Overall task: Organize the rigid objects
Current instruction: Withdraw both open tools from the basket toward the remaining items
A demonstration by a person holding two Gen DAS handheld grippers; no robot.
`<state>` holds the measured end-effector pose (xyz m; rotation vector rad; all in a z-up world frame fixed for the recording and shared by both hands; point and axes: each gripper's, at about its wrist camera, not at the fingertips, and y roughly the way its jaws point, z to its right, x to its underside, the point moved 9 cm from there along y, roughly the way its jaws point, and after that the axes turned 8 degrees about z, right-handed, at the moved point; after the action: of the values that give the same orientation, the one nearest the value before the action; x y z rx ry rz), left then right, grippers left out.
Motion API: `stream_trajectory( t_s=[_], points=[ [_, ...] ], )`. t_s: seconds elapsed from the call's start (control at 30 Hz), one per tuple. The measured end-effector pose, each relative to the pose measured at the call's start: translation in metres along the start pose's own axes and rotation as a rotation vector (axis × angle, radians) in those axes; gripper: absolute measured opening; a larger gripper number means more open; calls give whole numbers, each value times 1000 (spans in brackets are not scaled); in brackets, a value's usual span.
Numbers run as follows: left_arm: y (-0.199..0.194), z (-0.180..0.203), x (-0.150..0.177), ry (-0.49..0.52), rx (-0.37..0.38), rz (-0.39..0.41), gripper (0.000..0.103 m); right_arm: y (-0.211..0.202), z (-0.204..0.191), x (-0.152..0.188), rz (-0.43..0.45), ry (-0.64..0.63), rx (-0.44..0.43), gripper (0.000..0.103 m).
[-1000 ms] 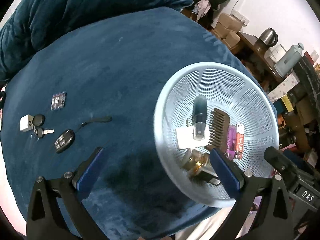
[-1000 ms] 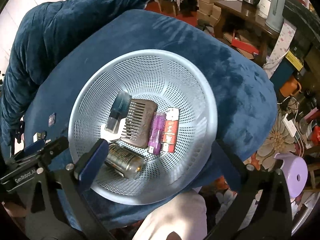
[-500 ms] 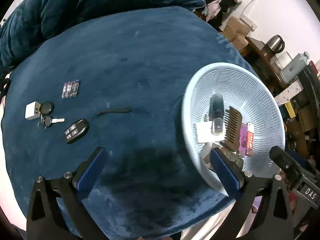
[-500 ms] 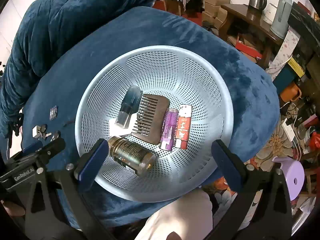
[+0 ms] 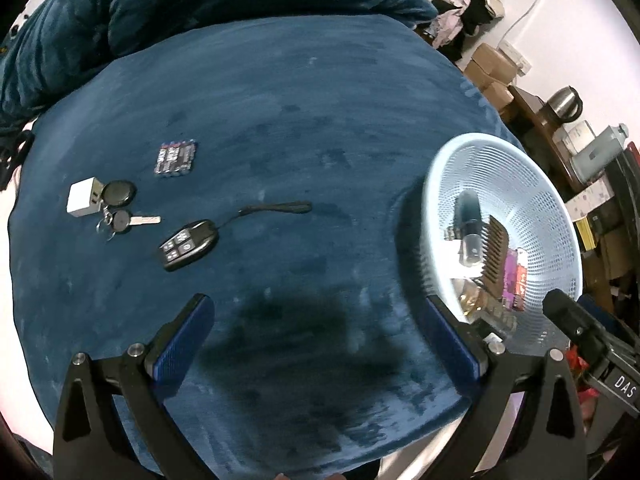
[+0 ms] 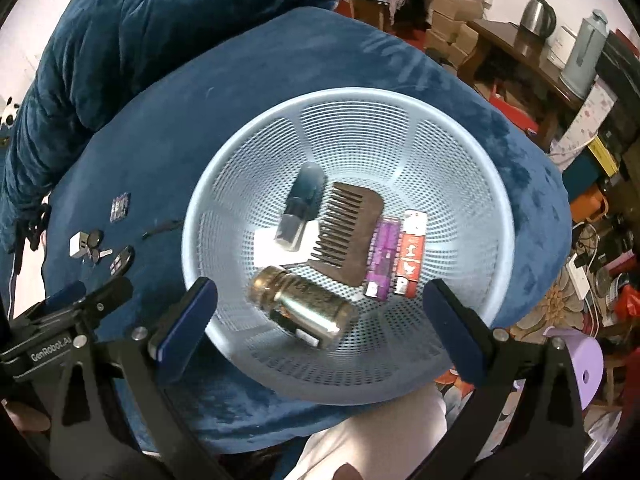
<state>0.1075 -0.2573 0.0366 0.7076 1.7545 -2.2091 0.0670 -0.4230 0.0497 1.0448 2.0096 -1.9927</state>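
Basket (image 6: 400, 128) already holds comb (image 6: 346, 232) and bottle (image 6: 302, 308); car remote (image 5: 188, 244), keys (image 5: 120, 220) and batteries (image 5: 176, 159) lie apart on the blue cushion (image 5: 300, 120). Left gripper (image 5: 320, 344) and right gripper (image 6: 320, 320) are both wide, empty. Centre the left over 1 item and descend straight.

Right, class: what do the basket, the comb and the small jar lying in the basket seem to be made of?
Basket: pale blue plastic by the look, moulded with a fine grid of holes and a smooth rim. Comb: probably wood, matt brown with thick teeth; dark plastic is possible. Jar: shiny gold and reflective, so metal or foil-wrapped glass; the pictures leave that open.
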Motion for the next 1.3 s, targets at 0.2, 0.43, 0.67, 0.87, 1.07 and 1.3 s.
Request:
stream_trajectory(
  t_s=[0.2, 0.43, 0.67, 0.87, 1.07, 1.3],
  points=[
    [-2, -22, 3, -29, -15, -1, 103, 3, -18, 2, -5, -28, -6, 103],
    [-4, -48, 7, -67, -26, 1, 103, 5, -43, 5, -6, -69, -19, 103],
    [-7, -74, 11, -101, -45, 1, 103, 9, -69, 7, -12, -115, -33, 103],
    [-9, -99, 15, -133, -66, 1, 103, 13, -90, 10, -18, -148, -41, 103],
    [-10, -119, 19, -160, -76, 0, 103, 16, -112, 15, -28, -183, -54, 103],
    [-10, -135, 21, -180, -83, -2, 103, 21, -129, 19, -37, -213, -62, 103]
  ],
)
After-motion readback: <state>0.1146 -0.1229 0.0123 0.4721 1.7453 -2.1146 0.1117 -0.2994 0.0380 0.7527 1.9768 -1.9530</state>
